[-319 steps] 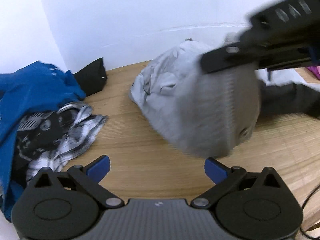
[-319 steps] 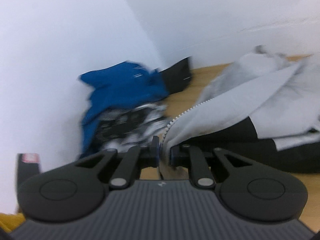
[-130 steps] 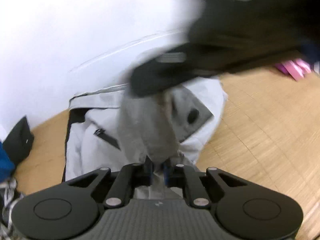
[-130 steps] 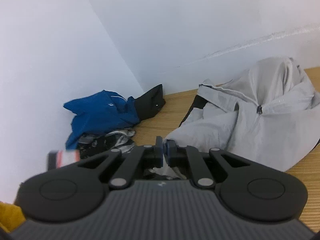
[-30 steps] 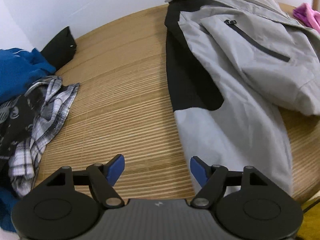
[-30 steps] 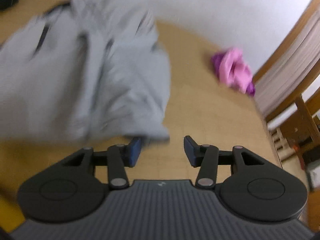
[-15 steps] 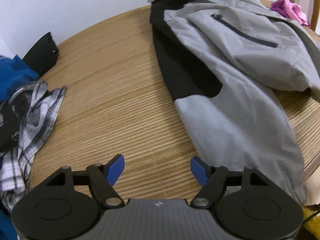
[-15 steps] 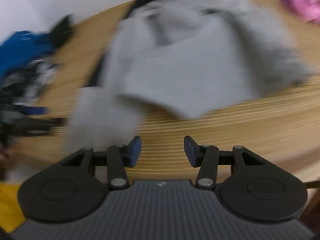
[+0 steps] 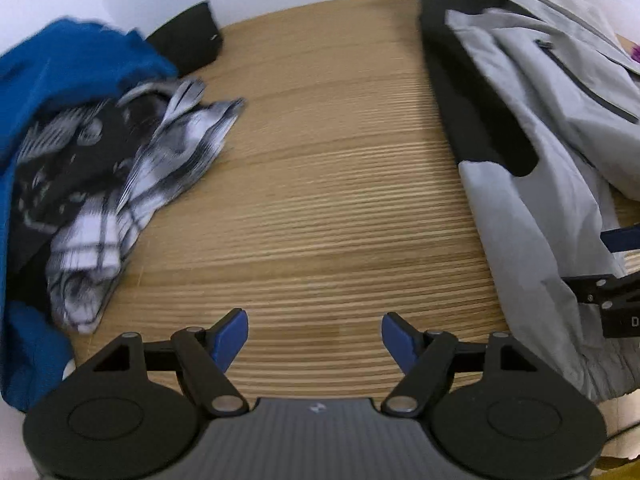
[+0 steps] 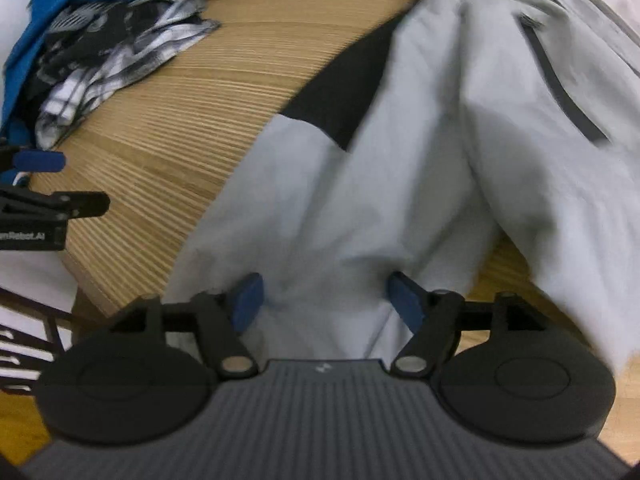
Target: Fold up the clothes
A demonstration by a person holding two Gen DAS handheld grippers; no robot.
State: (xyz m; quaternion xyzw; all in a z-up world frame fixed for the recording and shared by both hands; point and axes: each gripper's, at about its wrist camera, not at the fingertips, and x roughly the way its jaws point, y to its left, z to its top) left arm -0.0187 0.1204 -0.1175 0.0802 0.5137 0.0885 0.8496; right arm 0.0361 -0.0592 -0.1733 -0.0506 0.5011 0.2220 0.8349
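— On the worktop (image 9: 320,184), right part: grey jacket (image 10: 420,168) spread out, black panel up, hem at the near edge.
— Right tongs (image 10: 326,300)?
— Over the hem, jaws opening; cloth lies between the pads, not pinched.
— Left tongs (image 9: 314,332)?
— Spread wide over bare wood, holding nothing. Far left: blue garment (image 9: 60,68), plaid shirt (image 9: 132,184), black pouch (image 9: 188,44).

grey jacket (image 10: 400,184) | black side panel | spread flat | wooden table (image 9: 320,200)

One grey jacket (image 9: 532,184), one wooden table (image 9: 320,200), two claws — and perhaps four heaped garments (image 9: 80,140).
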